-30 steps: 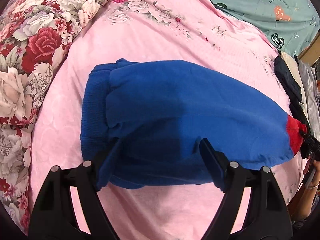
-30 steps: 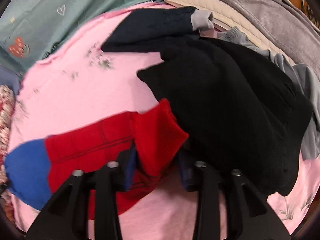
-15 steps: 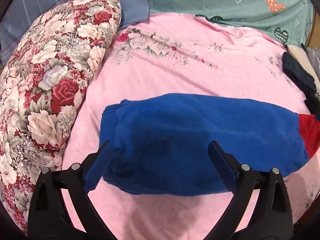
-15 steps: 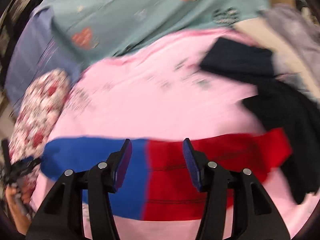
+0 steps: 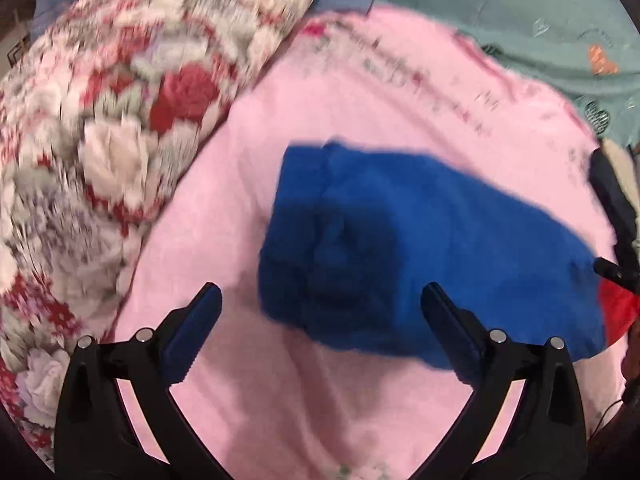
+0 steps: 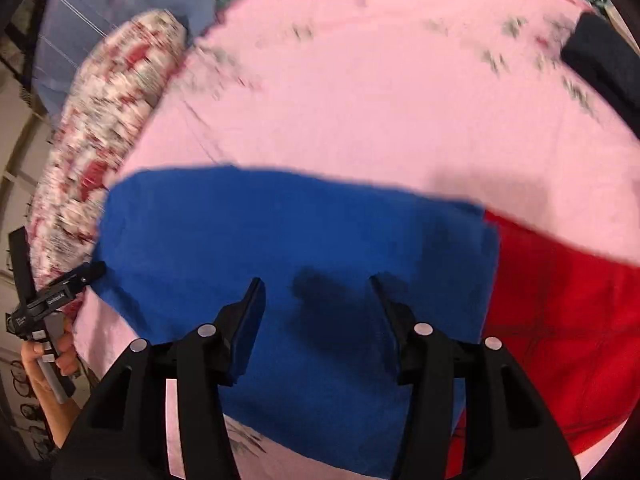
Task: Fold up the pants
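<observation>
Lying flat mid-blanket [image 5: 360, 420]: pants [image 5: 420, 248], blue at the waist end, red toward the cuffs. Risking a bunched or skewed fold if only the top layer gets pinched. Crowding left of the pants: floral pillow [image 5: 120, 140], touching the blanket edge. Hovering just short of the waist end, left gripper [image 5: 320, 312] spread wide, gripping nothing. Hanging over the blue middle, right gripper [image 6: 316, 308] parted, empty too. Sitting right of the pants: dark clothes [image 6: 600, 64], snag hazard. Staying open: blanket beyond the pants' far edge.
</observation>
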Demonstrator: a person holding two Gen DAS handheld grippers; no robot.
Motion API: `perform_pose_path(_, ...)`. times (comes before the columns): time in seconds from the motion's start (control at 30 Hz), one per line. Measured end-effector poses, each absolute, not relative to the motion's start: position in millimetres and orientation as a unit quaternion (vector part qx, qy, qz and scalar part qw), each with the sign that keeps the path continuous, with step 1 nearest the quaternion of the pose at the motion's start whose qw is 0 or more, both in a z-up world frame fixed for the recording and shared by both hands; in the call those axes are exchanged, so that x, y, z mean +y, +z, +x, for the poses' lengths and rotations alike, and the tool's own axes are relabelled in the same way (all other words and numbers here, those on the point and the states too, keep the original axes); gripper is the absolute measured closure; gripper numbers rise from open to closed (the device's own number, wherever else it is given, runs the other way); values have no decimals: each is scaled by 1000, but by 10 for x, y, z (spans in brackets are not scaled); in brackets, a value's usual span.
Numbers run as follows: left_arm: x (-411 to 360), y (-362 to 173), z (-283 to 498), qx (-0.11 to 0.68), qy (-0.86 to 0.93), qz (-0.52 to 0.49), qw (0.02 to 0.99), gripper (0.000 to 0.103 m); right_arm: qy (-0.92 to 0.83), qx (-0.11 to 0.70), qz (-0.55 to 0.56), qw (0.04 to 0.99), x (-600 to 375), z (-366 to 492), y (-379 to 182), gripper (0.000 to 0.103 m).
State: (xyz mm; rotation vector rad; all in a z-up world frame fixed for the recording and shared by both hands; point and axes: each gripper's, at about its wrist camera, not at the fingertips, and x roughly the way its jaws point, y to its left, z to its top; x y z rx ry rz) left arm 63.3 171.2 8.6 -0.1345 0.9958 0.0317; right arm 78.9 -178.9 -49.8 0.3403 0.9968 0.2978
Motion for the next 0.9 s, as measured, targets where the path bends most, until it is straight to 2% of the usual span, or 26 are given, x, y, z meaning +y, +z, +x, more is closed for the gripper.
perform_pose_path(0.2,1110,325,930,434,-31,-42,899,2,162,429,171,872,-1693,1294,-234,50)
perform_pose_path(0.27,944,247,1086,445,-33,-38,894,2,176,442,185,860,-1586,1473,-340,51)
perform_pose_path(0.33,812,62,1225,472,-33,-32,881,2,202,462,202,839,-1443,1616,-482,59)
perform_pose_path(0.47,749,-330,1316,512,-12,-9,859,2,210,491,191,824,-1328,1628,-629,60)
perform_pose_path(0.57,779,-402,1233,511,-1,-3,860,2,252,511,195,798,-1269,1542,-705,60)
perform_pose_path(0.9,427,31,1355,470,-31,1,882,2,257,525,125,802,-1153,1207,-806,62)
